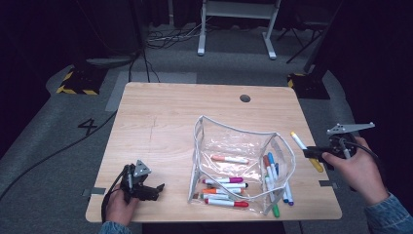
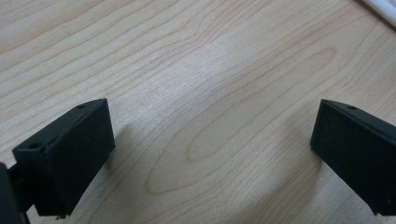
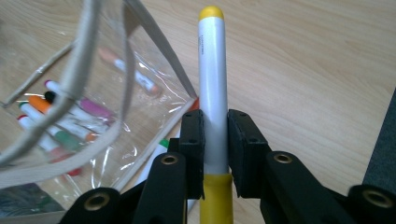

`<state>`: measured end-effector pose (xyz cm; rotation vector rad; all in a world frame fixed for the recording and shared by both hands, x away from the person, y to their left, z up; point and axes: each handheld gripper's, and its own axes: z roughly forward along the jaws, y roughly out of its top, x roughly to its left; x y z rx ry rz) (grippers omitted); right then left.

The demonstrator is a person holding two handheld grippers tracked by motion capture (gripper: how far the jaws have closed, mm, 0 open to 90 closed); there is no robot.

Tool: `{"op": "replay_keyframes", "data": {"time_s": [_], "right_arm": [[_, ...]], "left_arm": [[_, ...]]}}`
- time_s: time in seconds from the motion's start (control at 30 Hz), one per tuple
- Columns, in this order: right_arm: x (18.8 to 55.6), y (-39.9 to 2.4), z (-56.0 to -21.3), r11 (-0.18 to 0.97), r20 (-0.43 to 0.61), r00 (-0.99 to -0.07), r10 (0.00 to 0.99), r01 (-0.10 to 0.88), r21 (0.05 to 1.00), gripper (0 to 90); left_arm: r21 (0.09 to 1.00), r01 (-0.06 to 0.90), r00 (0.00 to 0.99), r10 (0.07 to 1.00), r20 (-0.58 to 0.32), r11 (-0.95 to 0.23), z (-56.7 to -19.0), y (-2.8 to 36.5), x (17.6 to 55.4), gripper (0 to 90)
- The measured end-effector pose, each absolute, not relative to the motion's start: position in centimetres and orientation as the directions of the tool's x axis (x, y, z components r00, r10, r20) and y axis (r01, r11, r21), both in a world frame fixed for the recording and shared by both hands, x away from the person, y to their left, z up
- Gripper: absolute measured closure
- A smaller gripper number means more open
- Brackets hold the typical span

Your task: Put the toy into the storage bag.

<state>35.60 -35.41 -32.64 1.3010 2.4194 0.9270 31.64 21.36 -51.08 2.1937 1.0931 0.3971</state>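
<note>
My right tool (image 3: 215,135) is clamped on the yellow marker (image 3: 213,84), lifted off the surface (image 1: 160,126) beside the clear pouch (image 1: 243,161). My left tool (image 2: 212,154) gapes wide, holding nothing, over bare wood.

Desk (image 1: 160,122): pale wood, one round hole (image 1: 245,98) near the far edge. On it we list a clear pouch (image 1: 238,165) holding markers, loose markers (image 1: 287,192) just beside its right side, and the left tool (image 1: 158,187) resting near the front-left corner.
</note>
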Motion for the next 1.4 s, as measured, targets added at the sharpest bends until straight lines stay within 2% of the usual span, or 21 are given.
{"op": "replay_keyframes", "data": {"time_s": [0.3, 0.57, 1.07, 1.4], "right_arm": [[34.5, -33.5, -28.7, 0.440, 0.061, -0.636, 0.769, 0.596, 0.672, 76.8], [33.8, -30.5, -27.0, 0.516, 0.027, -0.719, 0.694, 0.524, 0.678, 76.8], [33.0, -23.7, -26.8, 0.627, 0.035, -0.859, 0.512, 0.401, 0.668, 76.8], [32.7, -20.0, -28.1, 0.707, 0.053, -0.913, 0.404, 0.349, 0.615, 76.8]], "left_arm": [[0.666, 0.599, 0.608, 0.794, -0.016, -0.445, -51.1, 21.4, 31.6, 0.0], [0.666, 0.599, 0.607, 0.794, -0.016, -0.444, -51.1, 21.4, 31.6, 0.0], [0.665, 0.599, 0.608, 0.794, -0.016, -0.446, -51.1, 21.4, 31.7, 0.0], [0.666, 0.599, 0.608, 0.794, -0.016, -0.446, -51.1, 21.4, 31.7, 0.0]]}}
